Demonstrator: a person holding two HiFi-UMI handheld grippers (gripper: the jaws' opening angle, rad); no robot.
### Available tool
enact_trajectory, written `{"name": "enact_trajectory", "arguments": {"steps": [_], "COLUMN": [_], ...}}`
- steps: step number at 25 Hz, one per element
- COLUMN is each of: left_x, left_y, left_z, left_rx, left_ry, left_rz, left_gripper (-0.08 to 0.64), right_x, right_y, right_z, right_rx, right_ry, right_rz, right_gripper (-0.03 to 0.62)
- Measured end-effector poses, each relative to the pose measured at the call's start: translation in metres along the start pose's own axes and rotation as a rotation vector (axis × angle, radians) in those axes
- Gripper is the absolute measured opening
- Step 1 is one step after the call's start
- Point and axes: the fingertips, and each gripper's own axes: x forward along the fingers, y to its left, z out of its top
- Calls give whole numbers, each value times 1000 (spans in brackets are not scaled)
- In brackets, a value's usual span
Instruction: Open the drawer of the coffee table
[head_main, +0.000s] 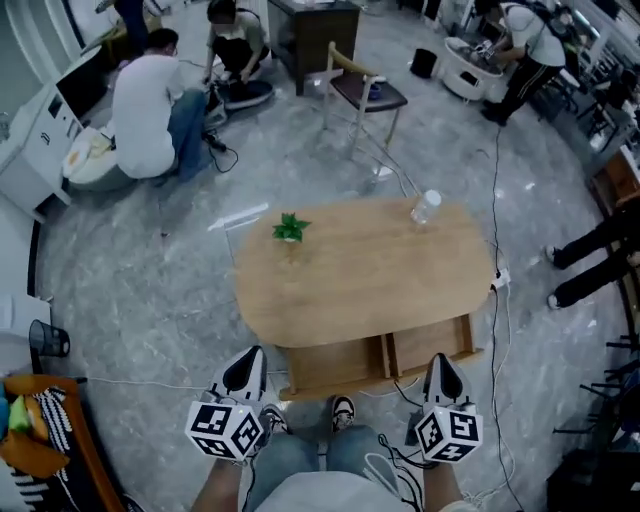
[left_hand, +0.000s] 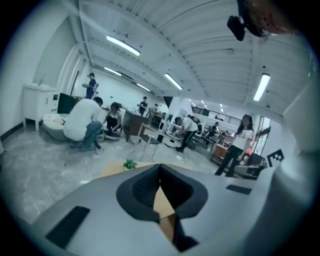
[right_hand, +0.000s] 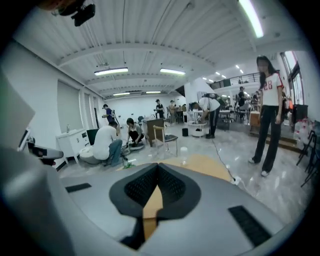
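Since the drawer (head_main: 335, 365) of the coffee table (head_main: 360, 270) already stands pulled out just ahead of both tips, the left gripper (head_main: 250, 354) and right gripper (head_main: 439, 360) hang clear, jaws closed on nothing, seemingly finished.

Plant (head_main: 290, 228) left on coffee table (head_main: 360, 285), bottle (head_main: 425, 207) right, drawer (head_main: 380, 362) before, chair (head_main: 360, 95) behind
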Motion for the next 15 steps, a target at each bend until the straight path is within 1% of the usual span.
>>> {"name": "enact_trajectory", "arguments": {"steps": [2, 4, 7, 11, 15], "left_x": [-10, -16, -21, -20, -15], "left_y": [-14, -26, -37, -48, -55], "left_z": [38, 70, 105, 125, 130], "left_rx": [30, 79, 129, 136, 151], "left_ry": [-54, -92, -142, -178, -184], "left_rz": [61, 108, 153, 172, 164], "left_gripper": [-5, -5, -5, -5, -5], "right_x": [-12, -20, -29, -38, -40], "right_y": [-11, -20, -29, -40, -43], "right_z": [47, 90, 134, 156, 156], "right_rx": [-46, -95, -148, -186, -170], "right_ry": [-69, -145, -235, -284, -278], "right_rz": [12, 21, 18, -17, -23], "right_gripper": [0, 0, 0, 0, 0]}}
